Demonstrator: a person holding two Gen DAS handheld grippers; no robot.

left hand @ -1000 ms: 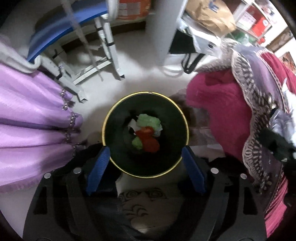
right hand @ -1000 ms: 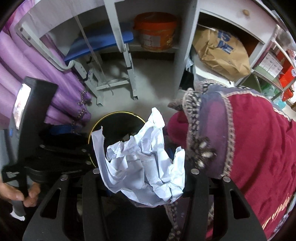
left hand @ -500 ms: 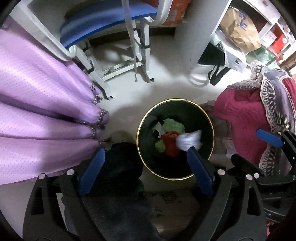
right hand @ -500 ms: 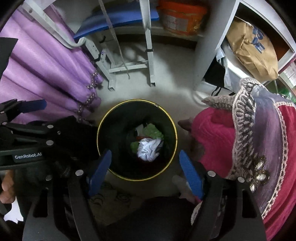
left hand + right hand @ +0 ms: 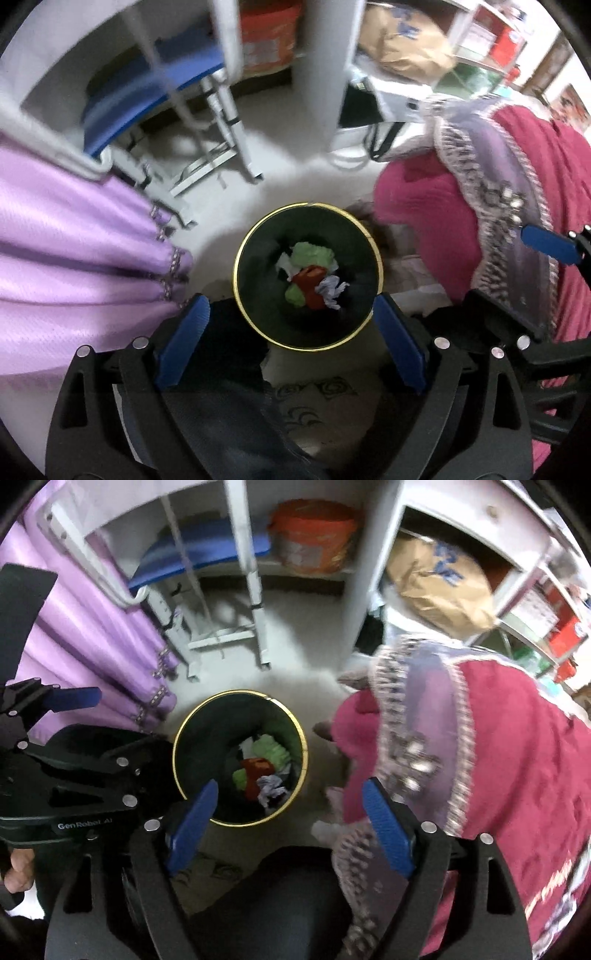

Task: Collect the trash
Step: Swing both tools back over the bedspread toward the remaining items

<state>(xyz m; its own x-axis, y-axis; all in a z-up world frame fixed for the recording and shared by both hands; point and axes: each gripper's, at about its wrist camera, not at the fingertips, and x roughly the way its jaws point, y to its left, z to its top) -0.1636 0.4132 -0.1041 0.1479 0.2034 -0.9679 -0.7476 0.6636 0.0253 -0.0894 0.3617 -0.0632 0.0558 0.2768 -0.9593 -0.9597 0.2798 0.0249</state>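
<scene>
A round dark bin with a gold rim (image 5: 236, 273) (image 5: 176, 753) stands on the floor below both grippers. Inside lie green, red and white scraps and a crumpled white paper ball (image 5: 332, 290) (image 5: 269, 788). My left gripper (image 5: 290, 339) is open and empty above the bin's near side. My right gripper (image 5: 290, 823) is open and empty, above and just right of the bin. The left gripper's body also shows at the left of the right wrist view (image 5: 74, 768).
A purple curtain (image 5: 74, 251) hangs at the left. A red and lilac embroidered cloth (image 5: 480, 206) lies to the right of the bin. White shelving with an orange bucket (image 5: 314, 535), a brown paper bag (image 5: 439, 576) and a blue-seated chair (image 5: 147, 96) stands behind.
The right gripper opened and dropped the crumpled white paper, which now lies in the bin. Both grippers rose away from the bin.
</scene>
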